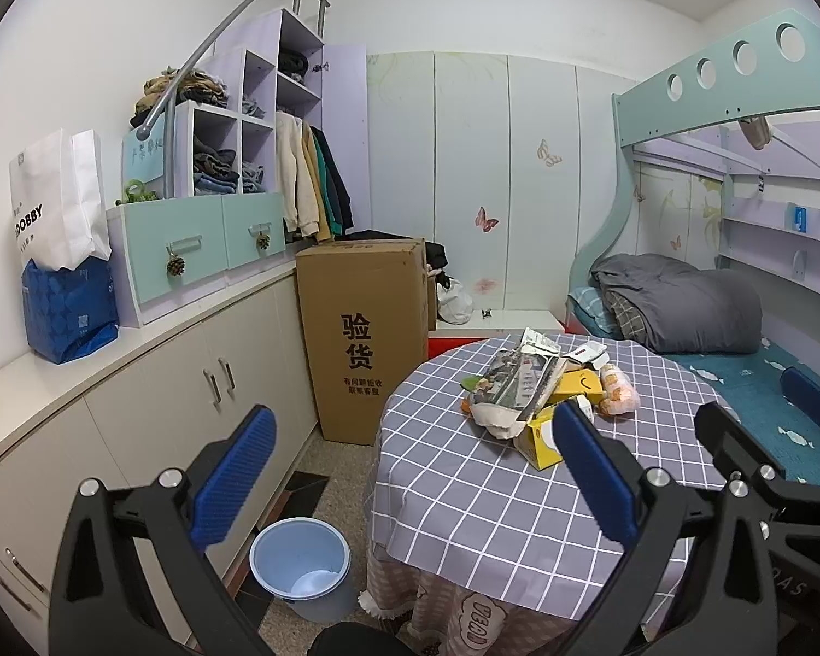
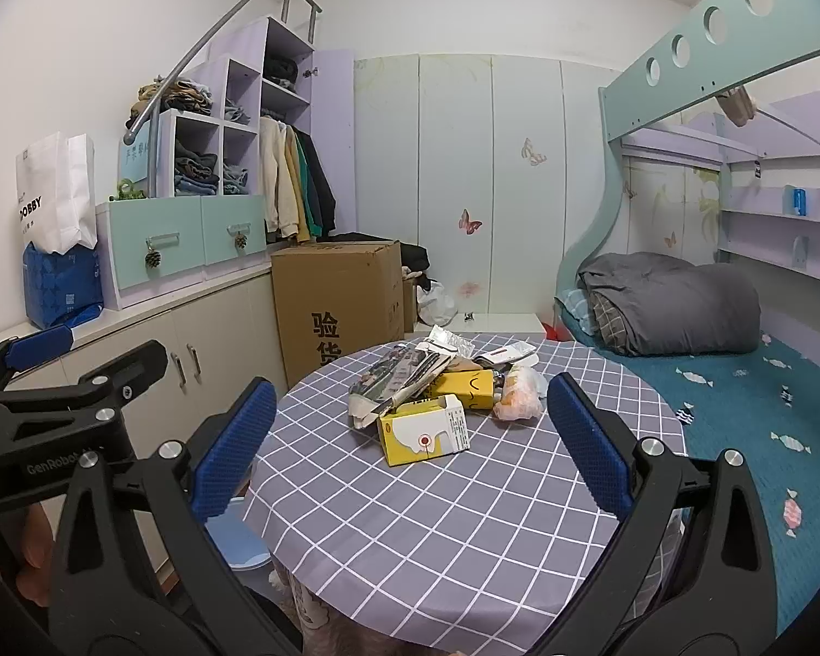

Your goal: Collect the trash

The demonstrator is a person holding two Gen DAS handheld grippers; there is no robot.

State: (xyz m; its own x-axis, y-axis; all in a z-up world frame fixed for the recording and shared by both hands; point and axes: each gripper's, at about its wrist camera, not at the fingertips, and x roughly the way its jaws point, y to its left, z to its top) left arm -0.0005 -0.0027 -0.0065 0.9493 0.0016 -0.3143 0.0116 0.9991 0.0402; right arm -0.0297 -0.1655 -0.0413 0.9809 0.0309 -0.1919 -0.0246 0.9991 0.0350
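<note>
Both grippers are held level with the near rim of a round counter [image 2: 410, 536] draped in a grey checked cloth. The left gripper [image 1: 410, 470] is seen with jaws spread wide, nothing between the blue pads; its left pad hangs over the floor gap, its right pad over the counter's near half. The right gripper [image 2: 410, 448] is likewise spread wide and empty, both pads short of the trash.

The trash pile [image 2: 437, 388] is gathered in the far half of the counter, apart from every edge. In it are noted: a yellow and white carton [image 2: 426, 434] lying on its side nearest the grippers, crumpled newspaper [image 2: 399, 377] to the left and behind it, a second yellow box [image 2: 464, 388], and a clear bag with orange contents [image 2: 519, 399] on the right. A broad bare stretch of cloth is left between the pile and the near rim.

A light blue bin [image 1: 300, 563] stands on the floor just left of the counter, in the narrow passage between it and the low cabinets [image 1: 153, 437]. A tall cardboard box [image 1: 363, 339] closes that passage at the far end. A bed [image 2: 738, 393] runs close along the counter's right side.
</note>
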